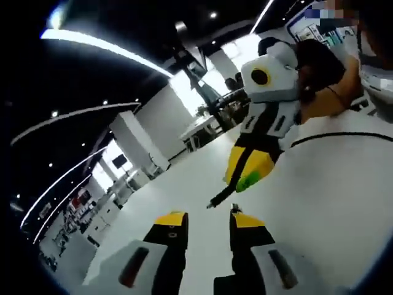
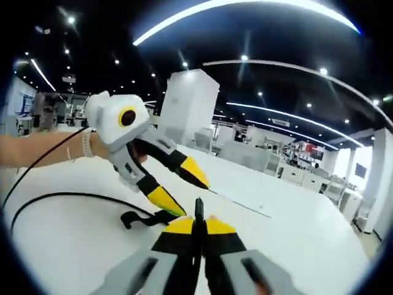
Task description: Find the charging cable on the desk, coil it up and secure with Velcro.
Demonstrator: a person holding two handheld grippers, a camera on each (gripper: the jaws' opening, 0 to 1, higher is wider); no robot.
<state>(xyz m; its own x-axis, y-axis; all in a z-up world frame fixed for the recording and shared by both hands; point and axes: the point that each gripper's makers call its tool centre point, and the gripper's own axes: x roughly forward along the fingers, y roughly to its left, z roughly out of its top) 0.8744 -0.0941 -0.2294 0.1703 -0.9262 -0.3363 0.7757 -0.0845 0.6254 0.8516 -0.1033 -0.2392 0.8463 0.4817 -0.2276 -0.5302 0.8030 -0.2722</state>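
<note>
Right gripper view, right gripper fingers clamped on cable, left gripper fingers apart

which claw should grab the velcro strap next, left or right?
Left, probably. The right claw is already shut on the black cable, so it's occupied. The left claw is open and hovers just above the strap lying on the white desk.

I am counting two grippers: my left gripper and my right gripper. I am seeing one black charging cable lying on one white desk, and one dark Velcro strap on that cable.
</note>
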